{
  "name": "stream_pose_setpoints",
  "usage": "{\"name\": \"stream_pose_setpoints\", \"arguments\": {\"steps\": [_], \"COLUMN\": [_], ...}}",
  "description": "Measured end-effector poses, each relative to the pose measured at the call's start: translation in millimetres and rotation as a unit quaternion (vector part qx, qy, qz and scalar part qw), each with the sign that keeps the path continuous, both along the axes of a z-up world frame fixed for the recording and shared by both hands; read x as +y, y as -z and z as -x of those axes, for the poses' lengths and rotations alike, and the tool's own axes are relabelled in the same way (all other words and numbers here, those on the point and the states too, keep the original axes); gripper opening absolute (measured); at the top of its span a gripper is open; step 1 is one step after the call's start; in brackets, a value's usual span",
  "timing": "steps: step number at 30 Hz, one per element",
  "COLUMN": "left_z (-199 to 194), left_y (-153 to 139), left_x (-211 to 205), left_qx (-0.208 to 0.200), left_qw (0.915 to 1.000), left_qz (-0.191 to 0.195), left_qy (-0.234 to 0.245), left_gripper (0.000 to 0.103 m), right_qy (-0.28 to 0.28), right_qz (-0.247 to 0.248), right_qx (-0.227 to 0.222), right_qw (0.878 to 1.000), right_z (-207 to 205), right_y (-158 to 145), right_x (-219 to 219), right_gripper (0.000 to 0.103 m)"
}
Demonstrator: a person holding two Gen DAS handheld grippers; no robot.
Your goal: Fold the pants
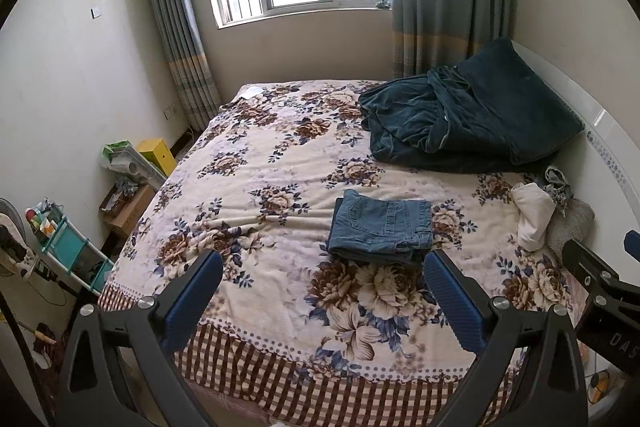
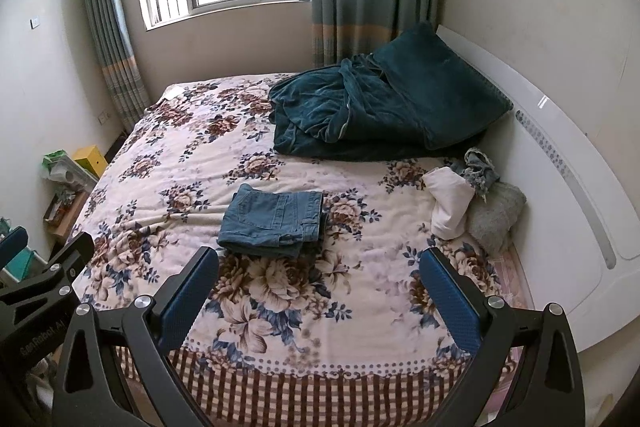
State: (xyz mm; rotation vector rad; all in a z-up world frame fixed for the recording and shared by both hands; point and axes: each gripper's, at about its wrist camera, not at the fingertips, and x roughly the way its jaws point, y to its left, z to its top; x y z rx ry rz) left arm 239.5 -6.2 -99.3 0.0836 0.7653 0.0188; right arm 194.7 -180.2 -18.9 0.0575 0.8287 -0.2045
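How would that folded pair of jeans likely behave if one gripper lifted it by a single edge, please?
The folded jeans are soft denim in loose stacked layers, so they would probably sag and unfold. Pushed, they would likely drag and bunch on the fuzzy floral blanket rather than slide.

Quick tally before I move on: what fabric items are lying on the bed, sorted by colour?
Blue denim: 1, the folded jeans
Dark teal: 1 heap, the blanket by the headboard
White: 1, the white cloth
Grey-blue: 1, the crumpled rag
Grey: 1, the fuzzy cushion
Total: 5
Both grippers are open and hold nothing.
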Motion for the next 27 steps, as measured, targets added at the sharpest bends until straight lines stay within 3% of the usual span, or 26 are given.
{"name": "stream_pose_setpoints", "arguments": {"steps": [27], "left_z": [3], "left_y": [-12], "left_x": [1], "left_qx": [-0.004], "left_qw": [0.9999], "left_qz": [0.008], "left_qy": [-0.005], "left_gripper": [0.103], "right_qy": [-0.002], "right_qz": [-0.003], "right_qx": [0.001], "right_qw": [1.000], "right_z": [7], "right_y": [0], "right_x": [2], "right_gripper": [0.102]}}
